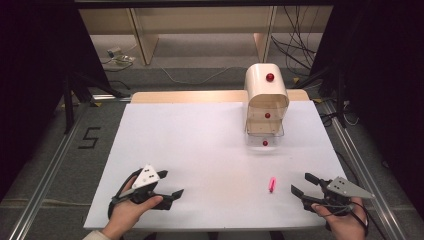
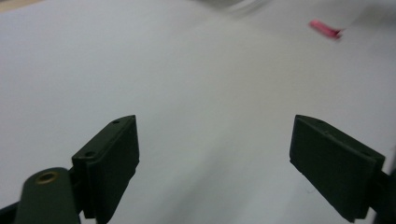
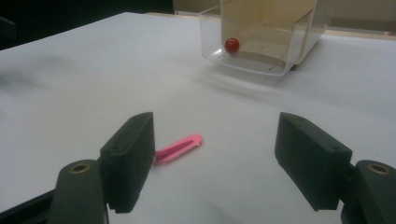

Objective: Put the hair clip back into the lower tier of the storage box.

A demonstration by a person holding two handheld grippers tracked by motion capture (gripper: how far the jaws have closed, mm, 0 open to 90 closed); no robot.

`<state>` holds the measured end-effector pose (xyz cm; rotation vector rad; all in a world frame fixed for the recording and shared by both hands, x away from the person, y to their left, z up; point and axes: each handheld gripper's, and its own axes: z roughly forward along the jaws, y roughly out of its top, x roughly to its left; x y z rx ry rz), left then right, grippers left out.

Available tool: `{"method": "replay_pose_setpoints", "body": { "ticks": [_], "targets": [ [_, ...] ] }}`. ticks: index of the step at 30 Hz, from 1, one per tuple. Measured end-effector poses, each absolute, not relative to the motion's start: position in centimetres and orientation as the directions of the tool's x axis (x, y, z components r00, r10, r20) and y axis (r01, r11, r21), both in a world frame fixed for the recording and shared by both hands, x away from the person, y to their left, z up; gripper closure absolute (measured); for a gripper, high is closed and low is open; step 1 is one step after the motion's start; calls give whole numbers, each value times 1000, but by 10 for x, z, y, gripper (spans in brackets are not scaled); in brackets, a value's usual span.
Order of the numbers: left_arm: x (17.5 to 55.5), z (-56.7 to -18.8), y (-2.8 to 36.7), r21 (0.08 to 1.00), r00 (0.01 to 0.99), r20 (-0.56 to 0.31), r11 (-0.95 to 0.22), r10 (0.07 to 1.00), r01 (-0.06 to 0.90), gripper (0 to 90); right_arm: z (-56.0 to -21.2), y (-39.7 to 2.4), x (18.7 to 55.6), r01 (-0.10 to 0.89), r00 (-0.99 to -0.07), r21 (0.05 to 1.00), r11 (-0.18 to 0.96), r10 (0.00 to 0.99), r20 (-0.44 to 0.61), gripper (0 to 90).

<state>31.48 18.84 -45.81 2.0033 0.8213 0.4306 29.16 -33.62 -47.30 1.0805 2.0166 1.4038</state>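
We see a big white table (image 1: 200,150). Near its far edge, toward the right corner, stands a small cream box with drawers (image 1: 266,97). Its clear bottom drawer (image 3: 254,39) is pulled out, and each drawer has a little red knob (image 3: 232,45).

Our left gripper (image 1: 170,185) rests near the front edge of the table, toward the left corner, with a hand around it. Its two black jaws stand wide apart and hold nothing; we see just bare table between them.

Our right gripper (image 1: 302,184) is near the front edge, toward the right corner. Its jaws are wide open too, and nothing is in them.

A small pink clip (image 1: 272,184) lies flat on the table, just beside the right gripper, near the front edge. In the right gripper view the clip (image 3: 180,147) sits close to one jaw, partly hidden behind it, and we cannot tell if they touch.
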Motion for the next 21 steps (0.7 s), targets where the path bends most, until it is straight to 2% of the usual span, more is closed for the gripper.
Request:
{"method": "replay_pose_setpoints", "body": {
  "ticks": [3,6,13,21],
  "targets": [
    [316,-459,194,853,707,-24,-354,706,383,158,-472,-330,290,358,-586,916,182,807,69,290],
    [316,-460,193,852,705,13,-377,709,363,160,-472,-326,290,381,-580,904,195,811,70,293],
    [318,-463,194,840,703,28,-397,711,369,161,-476,-297,294,442,-582,861,252,811,61,300],
    [320,-465,195,830,702,39,-414,711,374,165,-486,-273,305,487,-574,816,311,818,31,334]
  ]
}}
